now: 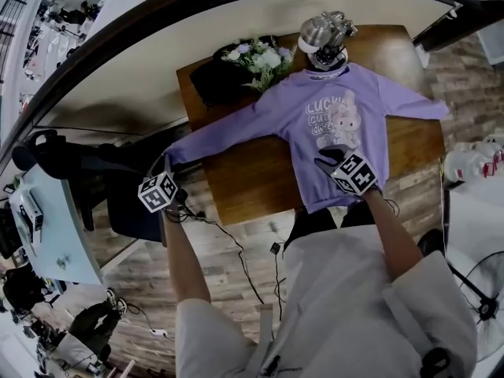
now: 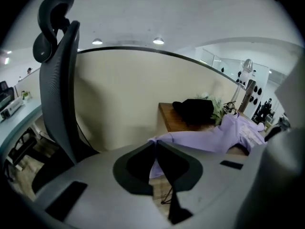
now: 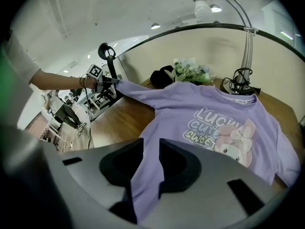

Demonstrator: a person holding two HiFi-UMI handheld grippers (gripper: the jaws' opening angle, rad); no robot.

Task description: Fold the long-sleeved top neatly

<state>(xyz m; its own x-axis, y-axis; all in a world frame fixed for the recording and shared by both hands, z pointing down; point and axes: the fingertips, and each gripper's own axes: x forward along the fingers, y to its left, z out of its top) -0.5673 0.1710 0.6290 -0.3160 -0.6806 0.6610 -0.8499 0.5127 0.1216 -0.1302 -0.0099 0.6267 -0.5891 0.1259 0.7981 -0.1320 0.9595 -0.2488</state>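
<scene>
Wooden table [image 1: 246, 181] on plank floor [image 1: 148, 276]

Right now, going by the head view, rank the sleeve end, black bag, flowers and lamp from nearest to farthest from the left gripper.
From the left gripper:
1. sleeve end: in its jaws, off the left edge of the table.
2. black bag: table's far left corner.
3. flowers: just right of the bag.
4. lamp: far edge, farther right.

long-sleeved top [image 1: 331, 124]: soft matt purple cloth, smooth printed front
table [image 1: 252, 183]: smooth brown wood, low sheen
lamp [image 1: 319, 31]: polished shiny metal
floor [image 1: 142, 274]: matt wood planks
</scene>
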